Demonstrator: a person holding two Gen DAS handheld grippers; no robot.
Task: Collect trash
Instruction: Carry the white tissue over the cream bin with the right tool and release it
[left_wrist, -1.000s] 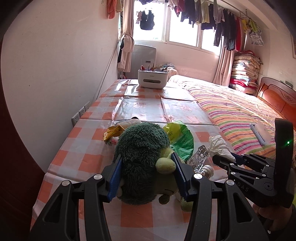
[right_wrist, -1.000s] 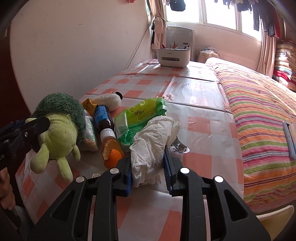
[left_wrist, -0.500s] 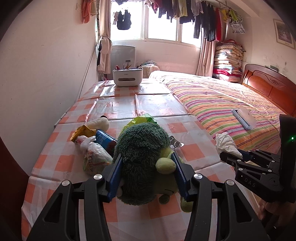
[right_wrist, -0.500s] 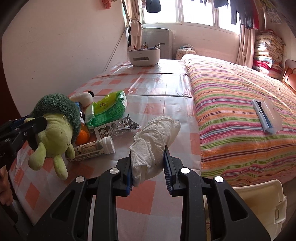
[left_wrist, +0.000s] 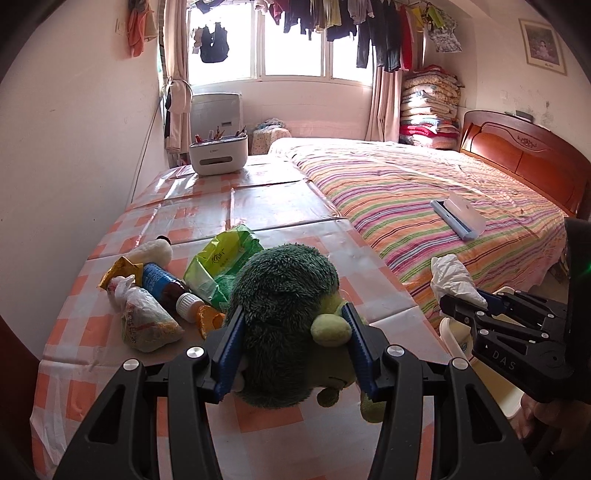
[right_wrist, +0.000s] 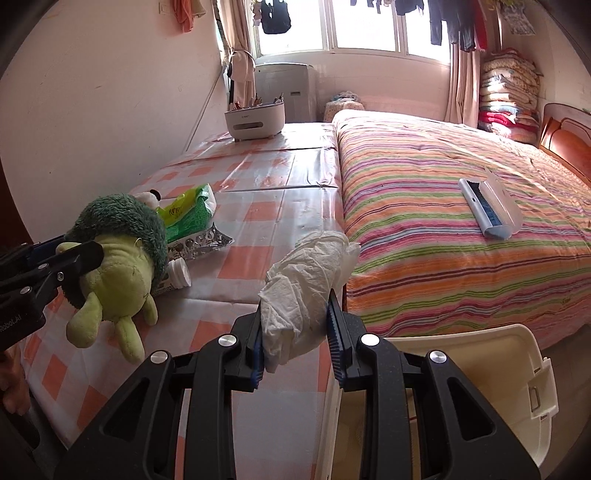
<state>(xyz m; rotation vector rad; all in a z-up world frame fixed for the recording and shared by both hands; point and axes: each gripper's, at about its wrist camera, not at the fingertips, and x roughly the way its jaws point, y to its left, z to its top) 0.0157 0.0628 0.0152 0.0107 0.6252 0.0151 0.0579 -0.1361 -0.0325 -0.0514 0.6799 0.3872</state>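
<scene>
Checked table (left_wrist: 258, 206) across centre frame, striped bed (right_wrist: 443, 229) at right, white bin (right_wrist: 480, 369) lower right. Left gripper (left_wrist: 293, 347) clamped on plush (left_wrist: 288, 314), lower centre. Right gripper (right_wrist: 295, 332) clamped on tissue (right_wrist: 306, 280), bottom centre, beside bin.

I see a worktop (left_wrist: 258, 199) under an orange-and-white checked plastic cloth, set against the wall on one side and touching the bed (left_wrist: 424, 184) on the other; near its front lie a green packet (left_wrist: 221, 266), a dark bottle (left_wrist: 166, 288) on its side, a knotted plastic bag (left_wrist: 144, 321) and a yellow wrapper (left_wrist: 120, 269), all close together; a white organiser box (left_wrist: 218, 157) stands at the far end; the striped bed carries a pale blue brush-like case (left_wrist: 458, 218).
</scene>
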